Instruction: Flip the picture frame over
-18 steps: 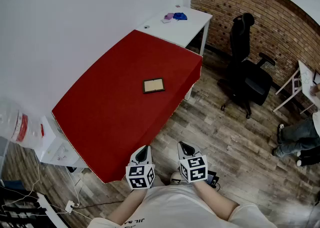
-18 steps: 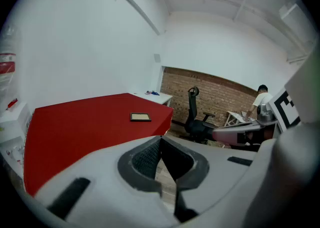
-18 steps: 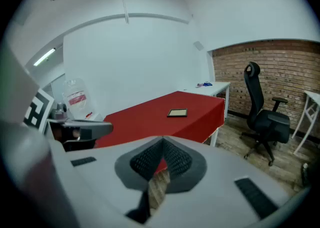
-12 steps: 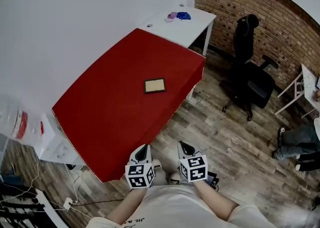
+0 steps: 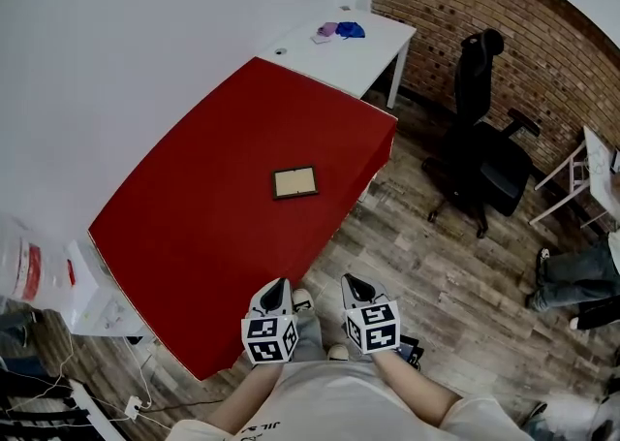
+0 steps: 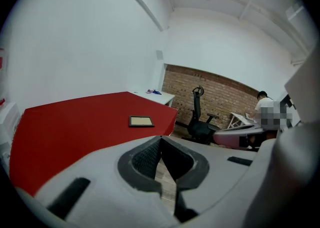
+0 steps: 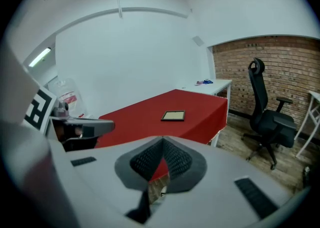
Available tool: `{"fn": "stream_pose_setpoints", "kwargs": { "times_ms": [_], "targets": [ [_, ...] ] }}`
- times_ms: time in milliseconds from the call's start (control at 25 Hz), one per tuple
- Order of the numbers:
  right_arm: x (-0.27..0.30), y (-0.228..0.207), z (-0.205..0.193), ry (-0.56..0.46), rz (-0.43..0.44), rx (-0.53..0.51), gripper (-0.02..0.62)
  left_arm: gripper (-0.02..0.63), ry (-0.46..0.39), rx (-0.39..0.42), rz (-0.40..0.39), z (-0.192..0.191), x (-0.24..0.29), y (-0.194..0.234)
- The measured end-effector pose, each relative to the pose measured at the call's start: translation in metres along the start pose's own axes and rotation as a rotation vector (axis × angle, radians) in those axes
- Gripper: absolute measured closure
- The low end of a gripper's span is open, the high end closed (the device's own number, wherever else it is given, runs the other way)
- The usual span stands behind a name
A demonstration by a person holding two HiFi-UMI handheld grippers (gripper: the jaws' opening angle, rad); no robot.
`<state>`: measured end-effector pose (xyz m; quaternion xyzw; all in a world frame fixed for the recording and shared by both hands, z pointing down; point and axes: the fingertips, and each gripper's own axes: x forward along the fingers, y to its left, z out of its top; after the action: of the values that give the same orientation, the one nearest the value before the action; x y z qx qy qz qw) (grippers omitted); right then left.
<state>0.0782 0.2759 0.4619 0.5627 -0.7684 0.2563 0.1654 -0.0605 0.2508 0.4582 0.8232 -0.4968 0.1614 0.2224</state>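
Close to the person's chest, both grippers hang side by side over the wooden floor (image 5: 436, 284), just off the near right corner of the table (image 5: 194, 236). The left gripper (image 5: 278, 287) has its jaws pressed together with nothing between them, and so does the right gripper (image 5: 354, 283). Both point forward and somewhat down, toward the table. Each gripper view confirms this for the left gripper (image 6: 161, 141) and the right gripper (image 7: 162, 144): the ribbed pads meet at the tip.

Farther out, a red cloth covers the table. The frame (image 5: 294, 181) lies flat on it, a little beyond the middle and nearer the right edge than the left, well apart from both grippers. A pale panel inside a dark border faces up. Its long axis runs more across the table than along it, skewed to the edges. It also shows in the left gripper view (image 6: 141, 121) and the right gripper view (image 7: 174, 116).

Beyond the far edge stands a white desk (image 5: 368, 56) with small blue and pink things (image 5: 341, 30) on it. An office chair (image 5: 480, 139) stands right of it, before a brick wall (image 5: 455, 3).
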Motion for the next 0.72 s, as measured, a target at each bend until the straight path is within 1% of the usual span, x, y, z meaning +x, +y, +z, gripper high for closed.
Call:
{"fn": "stream_pose_setpoints", "kwargs": {
  "times_ms": [120, 400, 720],
  "targets": [
    [0.027, -0.012, 0.019, 0.001, -0.015, 0.008, 0.591, 0.6, 0.0, 0.005, -0.012, 0.02, 0.028, 0.013],
    [0.093, -0.023, 0.075, -0.005, -0.03, 0.003, 0.591, 0.6, 0.0, 0.014, -0.027, 0.069, 0.086, 0.055],
    [0.149, -0.011, 0.13, -0.017, -0.023, -0.026, 0.591, 0.6, -0.017, 0.009, -0.03, 0.114, 0.119, 0.102]
  ]
}}
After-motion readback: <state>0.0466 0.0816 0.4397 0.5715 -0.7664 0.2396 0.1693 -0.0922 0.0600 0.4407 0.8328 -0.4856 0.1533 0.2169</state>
